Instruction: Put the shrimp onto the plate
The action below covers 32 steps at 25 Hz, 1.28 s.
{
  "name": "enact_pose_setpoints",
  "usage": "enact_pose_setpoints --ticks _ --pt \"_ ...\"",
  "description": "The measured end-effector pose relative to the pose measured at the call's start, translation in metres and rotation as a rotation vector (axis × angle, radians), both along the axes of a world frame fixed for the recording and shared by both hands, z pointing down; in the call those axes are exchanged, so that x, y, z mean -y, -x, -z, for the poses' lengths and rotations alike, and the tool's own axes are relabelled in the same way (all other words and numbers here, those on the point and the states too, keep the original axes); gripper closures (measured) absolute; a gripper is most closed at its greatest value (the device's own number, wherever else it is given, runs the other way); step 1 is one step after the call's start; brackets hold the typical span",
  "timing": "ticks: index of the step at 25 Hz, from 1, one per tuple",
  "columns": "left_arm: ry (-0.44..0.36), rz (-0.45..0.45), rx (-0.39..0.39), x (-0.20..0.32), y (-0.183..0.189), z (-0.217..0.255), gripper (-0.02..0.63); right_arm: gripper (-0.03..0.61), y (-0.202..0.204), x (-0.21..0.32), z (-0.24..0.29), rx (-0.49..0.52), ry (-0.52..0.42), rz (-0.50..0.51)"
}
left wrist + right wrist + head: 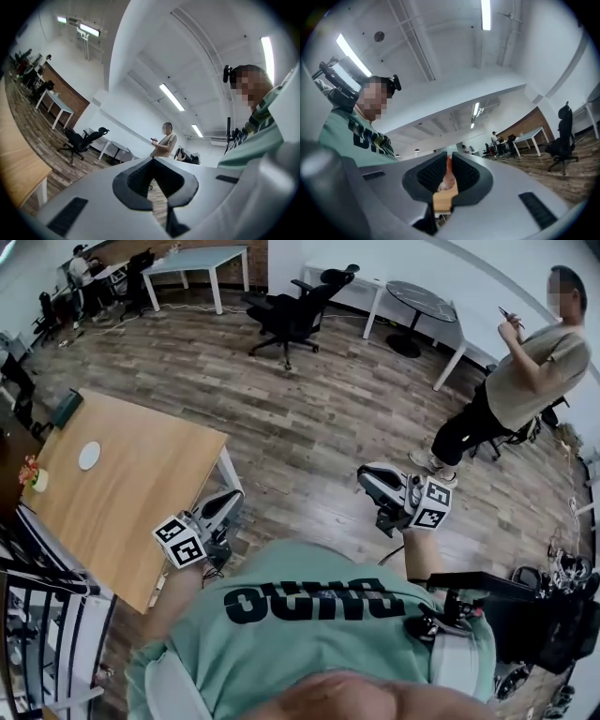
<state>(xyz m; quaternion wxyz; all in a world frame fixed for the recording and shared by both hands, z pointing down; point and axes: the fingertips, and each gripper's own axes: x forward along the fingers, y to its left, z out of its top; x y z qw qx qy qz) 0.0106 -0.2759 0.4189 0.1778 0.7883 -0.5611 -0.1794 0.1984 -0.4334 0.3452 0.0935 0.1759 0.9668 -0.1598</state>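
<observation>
A small white plate (pixel 89 456) lies on the wooden table (pixel 141 502) at the left of the head view. My right gripper (pixel 372 481) is held out over the wood floor, right of the table and far from the plate. In the right gripper view its jaws (pixel 449 171) are shut on a pinkish-orange shrimp (pixel 449 177), pinched upright between the black pads. My left gripper (pixel 228 505) hovers by the table's near right corner. Seen in the left gripper view, the left gripper (pixel 154 180) stands open with only floor showing between its pads.
A person (pixel 520 381) stands on the floor at the right. A black office chair (pixel 295 310) and white desks (pixel 197 263) stand further back. A small flower pot (pixel 34 474) sits at the table's left edge. Dark equipment (pixel 534 615) stands at the lower right.
</observation>
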Motion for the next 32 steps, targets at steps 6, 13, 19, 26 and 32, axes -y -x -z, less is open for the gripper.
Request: enact_pose_setpoints --ticks 6,13,19,26,32 --pt "-0.007 0.215 0.017 0.039 -0.005 0.007 0.607 0.538 0.035 0.077 0.001 0.028 -0.011 0.217" --pt "0.03 0.346 0.018 0.096 -0.039 0.009 0.607 0.538 0.042 0.146 -0.002 0.068 0.014 0.393" --pt "0.083 0.478 0.001 0.106 -0.026 0.012 0.607 0.538 0.083 0.175 -0.013 0.05 0.063 0.515" --pt "0.082 0.64 -0.014 0.06 0.001 0.012 0.607 0.538 0.148 0.139 -0.012 0.033 0.06 0.674" --pt "0.03 0.723 -0.042 -0.013 0.044 -0.004 0.607 0.538 0.205 0.064 -0.006 0.03 0.0 0.765"
